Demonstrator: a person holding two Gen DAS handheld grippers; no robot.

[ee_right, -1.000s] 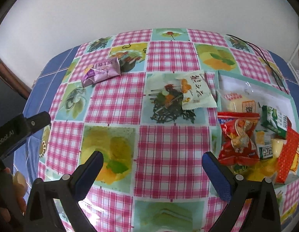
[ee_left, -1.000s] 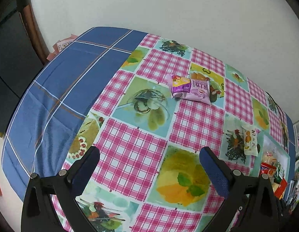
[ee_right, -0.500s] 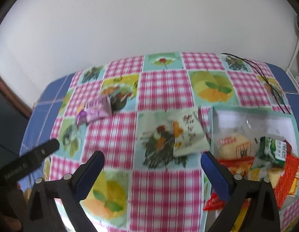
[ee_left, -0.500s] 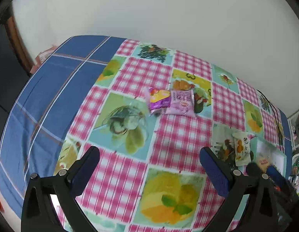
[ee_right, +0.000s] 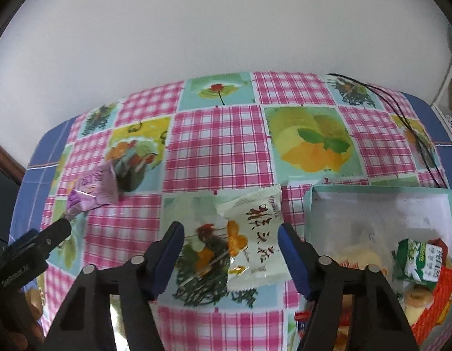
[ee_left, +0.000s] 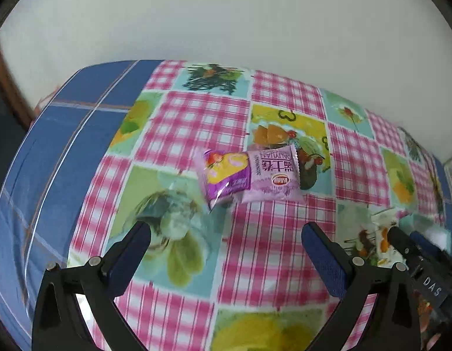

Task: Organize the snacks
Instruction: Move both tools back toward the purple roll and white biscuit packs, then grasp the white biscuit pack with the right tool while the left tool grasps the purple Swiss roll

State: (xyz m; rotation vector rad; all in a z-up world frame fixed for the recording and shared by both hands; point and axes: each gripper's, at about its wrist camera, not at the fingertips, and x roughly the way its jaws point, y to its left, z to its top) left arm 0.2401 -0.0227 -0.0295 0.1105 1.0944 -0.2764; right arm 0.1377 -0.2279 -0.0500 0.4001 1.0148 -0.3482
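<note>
Clearly both grippers are released: the right gripper (ee_right: 230, 241) straddles the flat white foil snack packet (ee_right: 256, 235) beside the teal cardboard box (ee_right: 307, 204), the left gripper (ee_left: 226, 241) nears the purple wrapped snack (ee_left: 250, 175). Slippery foil could squirt sideways as fingers close.

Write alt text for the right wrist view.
The open right gripper hovers around a white snack packet lying on a checked tablecloth. A box of snacks sits to its right, a purple packet far left.
</note>
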